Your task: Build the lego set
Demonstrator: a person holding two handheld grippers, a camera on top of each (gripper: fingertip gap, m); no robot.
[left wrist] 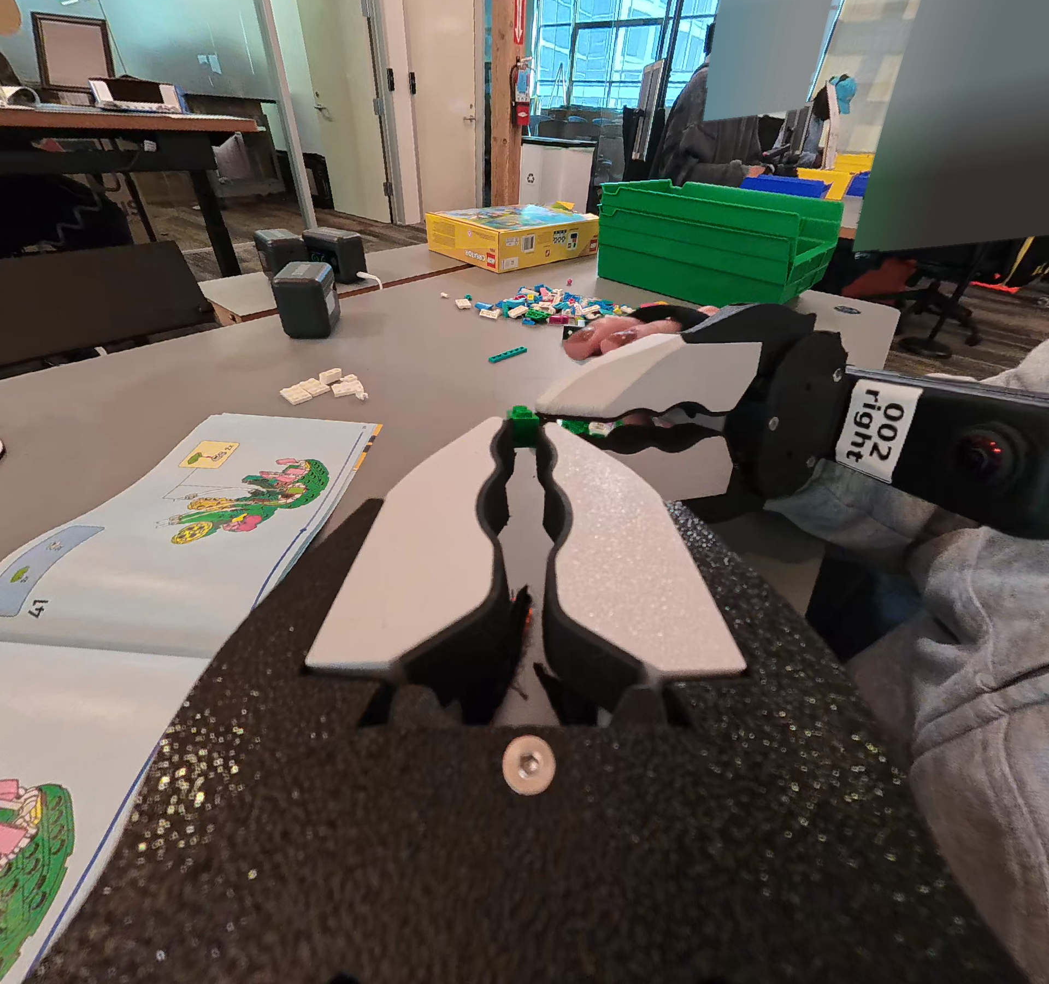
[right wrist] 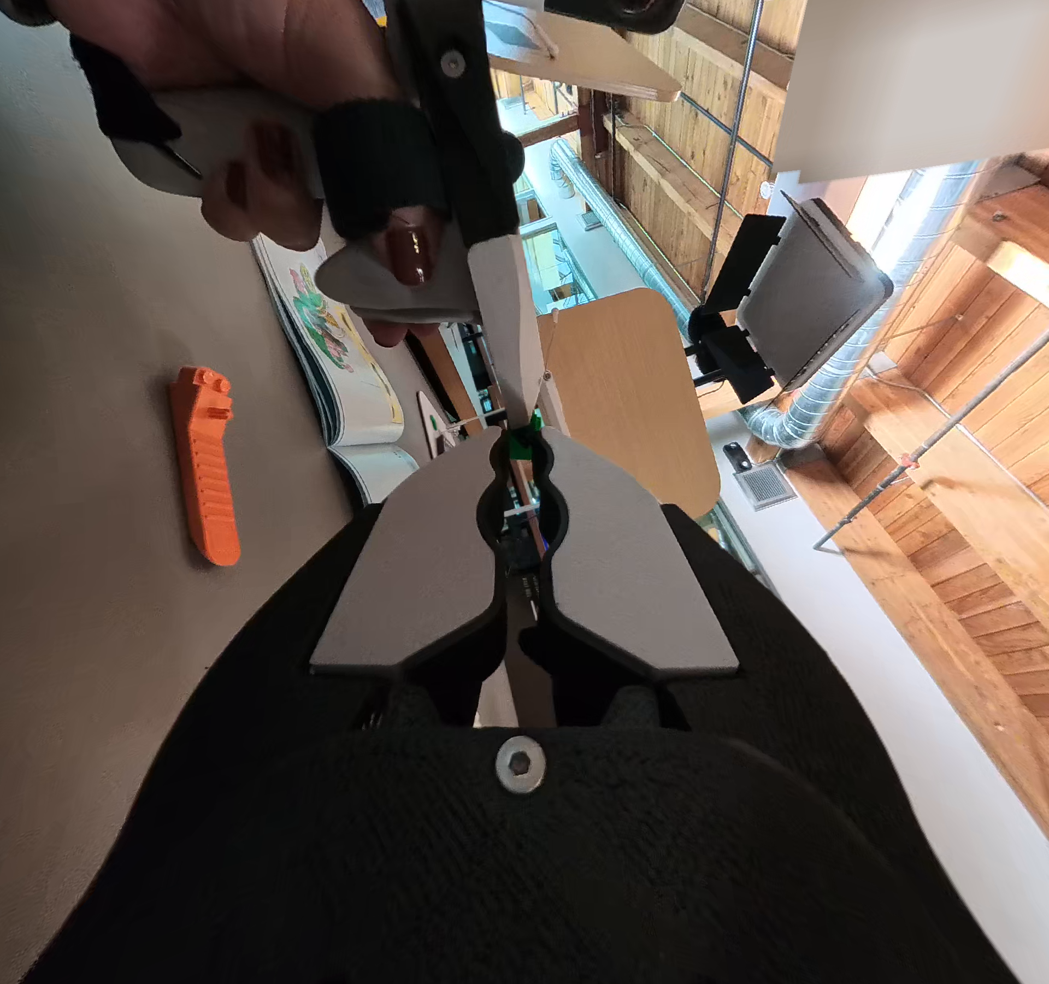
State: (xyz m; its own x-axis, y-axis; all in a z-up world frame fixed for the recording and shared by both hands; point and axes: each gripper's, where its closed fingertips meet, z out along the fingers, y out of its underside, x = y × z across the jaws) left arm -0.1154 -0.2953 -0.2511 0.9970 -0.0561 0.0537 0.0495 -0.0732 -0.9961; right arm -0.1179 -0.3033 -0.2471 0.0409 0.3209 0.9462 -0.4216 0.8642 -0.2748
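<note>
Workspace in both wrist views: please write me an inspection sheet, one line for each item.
Surface: grey table, matte.
Job's things: open instruction booklet; loose brick pile; white bricks; teal plate; yellow box.
Clutter: orange brick separator; green bins; dark blocks.
Grippers: left tongs shut on small green brick; right tongs shut on green piece, tips meeting.
Cables: white cable at one block.
Surroundings: office, glass walls, wooden post.
</note>
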